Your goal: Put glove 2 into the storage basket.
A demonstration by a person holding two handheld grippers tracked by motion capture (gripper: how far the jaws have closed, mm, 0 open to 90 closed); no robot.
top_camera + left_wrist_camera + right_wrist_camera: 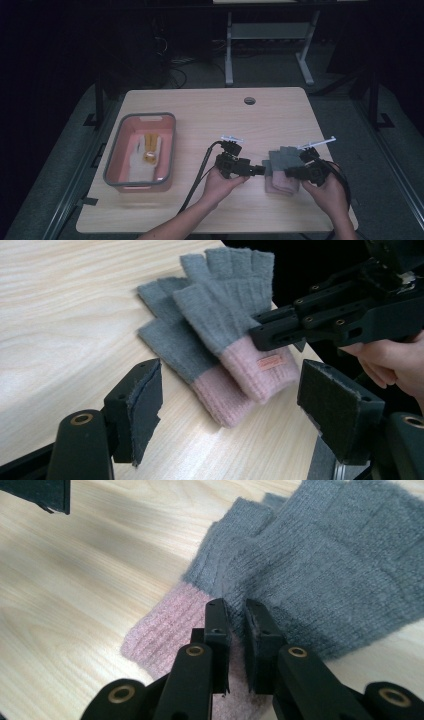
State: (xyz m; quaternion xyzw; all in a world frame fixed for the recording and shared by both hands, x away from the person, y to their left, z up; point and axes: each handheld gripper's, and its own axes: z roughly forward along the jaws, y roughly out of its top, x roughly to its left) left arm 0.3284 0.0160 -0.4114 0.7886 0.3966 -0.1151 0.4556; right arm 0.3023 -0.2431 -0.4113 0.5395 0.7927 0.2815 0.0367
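Pale wood makes up the bench (210, 115), a broad top with a round hole near the middle of its far edge. Near its left edge stands a pink tub with a grey rim (114, 150), and a white cloth and something yellow-brown lie in it, too small to make out. Toward the right edge, closer to the near side than the far one, lies a pair of fingerless knitted gloves (281, 170), grey over the hand and pink at the cuff, one stacked partly on the other; the upper cuff bears a small orange label. The left gripper (259, 170) is held level just left of the gloves, pointing at them, and in the left gripper view its jaws stand wide apart with nothing between them, the gloves (220, 335) lying on the wood beyond their tips and not touched by them. The right gripper (290, 173) comes in from the right-hand side over the gloves; in the right gripper view its jaws are drawn almost together, only a thin gap left, above the line where grey meets pink on the upper glove (320, 570). Whether a pinch of knit is caught between them I cannot tell.
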